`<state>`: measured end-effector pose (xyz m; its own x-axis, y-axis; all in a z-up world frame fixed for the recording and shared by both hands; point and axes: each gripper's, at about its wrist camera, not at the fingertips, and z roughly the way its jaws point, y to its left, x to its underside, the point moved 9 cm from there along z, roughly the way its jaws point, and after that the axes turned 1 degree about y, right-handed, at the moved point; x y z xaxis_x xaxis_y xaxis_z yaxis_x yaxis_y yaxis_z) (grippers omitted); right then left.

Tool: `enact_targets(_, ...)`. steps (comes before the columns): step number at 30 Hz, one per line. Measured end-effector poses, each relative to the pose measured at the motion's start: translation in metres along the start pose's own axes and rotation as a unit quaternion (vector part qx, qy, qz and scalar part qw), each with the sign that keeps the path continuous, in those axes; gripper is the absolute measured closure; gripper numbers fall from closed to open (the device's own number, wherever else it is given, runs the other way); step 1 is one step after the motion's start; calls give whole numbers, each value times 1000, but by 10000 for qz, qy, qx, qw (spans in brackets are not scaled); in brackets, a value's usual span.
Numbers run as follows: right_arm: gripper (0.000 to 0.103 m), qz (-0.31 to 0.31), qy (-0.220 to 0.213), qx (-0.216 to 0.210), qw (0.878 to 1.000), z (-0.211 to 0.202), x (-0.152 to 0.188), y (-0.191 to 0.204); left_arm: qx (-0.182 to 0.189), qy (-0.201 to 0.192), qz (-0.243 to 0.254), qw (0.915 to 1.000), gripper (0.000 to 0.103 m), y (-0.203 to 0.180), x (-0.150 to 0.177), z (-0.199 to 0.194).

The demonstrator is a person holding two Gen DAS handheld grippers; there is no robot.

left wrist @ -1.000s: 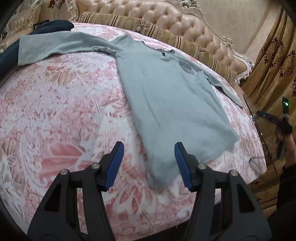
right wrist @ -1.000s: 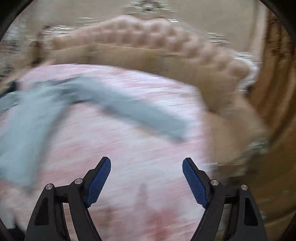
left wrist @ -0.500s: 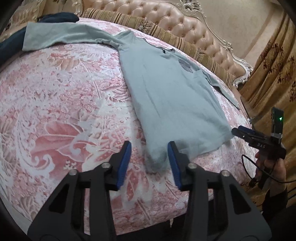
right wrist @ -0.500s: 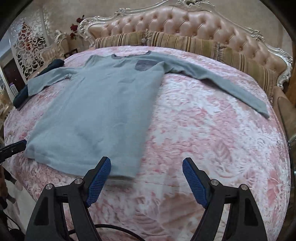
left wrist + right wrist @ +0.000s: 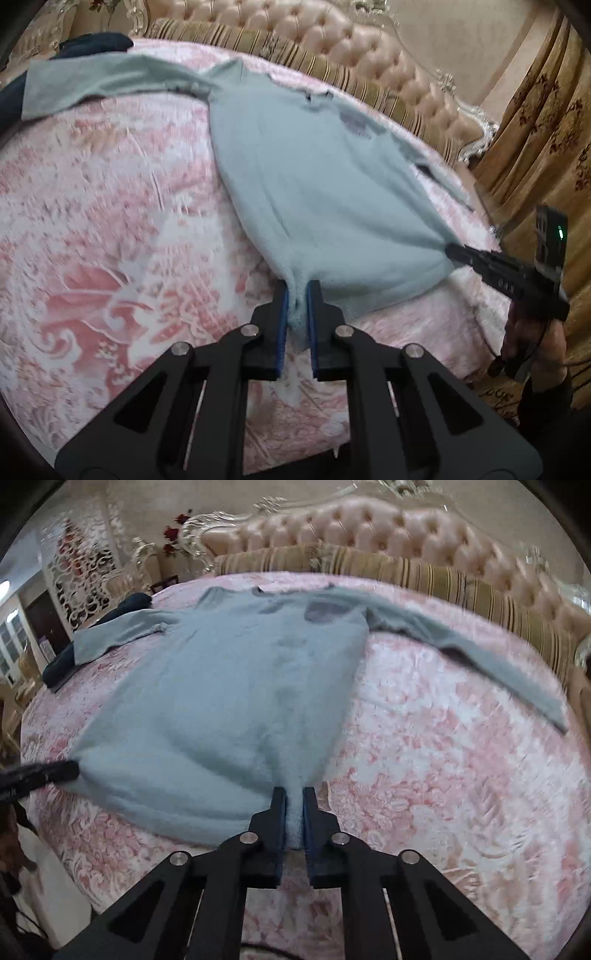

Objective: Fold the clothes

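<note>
Since the earlier frames both tools have gone from spread jaws to a grip on cloth, and the right one has swung in from the side to reach the hem.

The left gripper [image 5: 296,295] is closing, with the near left hem corner of the shirt [image 5: 317,177] bunched between its blue pads. The right gripper [image 5: 294,794] is clamped together on the other hem corner, the cloth pinched between its pads. Each tool also appears in the other's view, at the opposite hem corner.

The shirt lies flat and face up on the bedspread [image 5: 103,229]. Its long axis runs straight away from both grippers, hem nearest, collar toward the headboard [image 5: 369,528]. Both sleeves are spread out sideways, one toward the dark garment [image 5: 92,638] at the far left edge, the other toward the striped bolster [image 5: 461,583].

Judgement: the two hands are equally near the hem, one per corner, so the likely next move carries the hem along the long axis toward the collar. Keep both corners level and evenly spaced, otherwise the fold edge will skew. The sleeves remain unfolded and may need folding first.
</note>
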<state>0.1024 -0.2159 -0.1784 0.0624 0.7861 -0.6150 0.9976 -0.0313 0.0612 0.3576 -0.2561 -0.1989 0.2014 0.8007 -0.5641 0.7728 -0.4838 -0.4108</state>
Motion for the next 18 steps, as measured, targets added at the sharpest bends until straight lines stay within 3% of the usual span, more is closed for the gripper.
enact_targets(4,96,-235,-115,81,9996,-36,-4,11,132,38,-23,9999,92,-1,-4,-20)
enact_targets(9,96,-173,306,-64,9994,-37,23,21,342,350,-399,9980,91,11,7,-25)
enact_targets(12,94,-7,402,-123,9991,-29,33,18,53,349,-14,9994,87,9,13,-17)
enact_targets(13,91,44,417,-136,9990,-27,36,17,-46,340,120,9993,77,6,14,-17)
enact_targets(14,87,22,438,-98,9990,-29,40,14,-285,268,338,9987,59,6,15,-20)
enact_targets(15,84,-42,463,-33,9989,-34,44,10,-407,173,448,9980,50,7,16,-24)
enact_targets(16,72,-93,500,67,9987,-38,50,5,-444,58,534,9976,43,9,15,-29)
enact_targets(17,60,-136,544,187,9983,-40,56,1,-448,56,600,9972,43,10,17,-32)
enact_targets(18,57,-180,588,306,9976,-42,62,-3,-452,54,665,9968,43,11,19,-34)
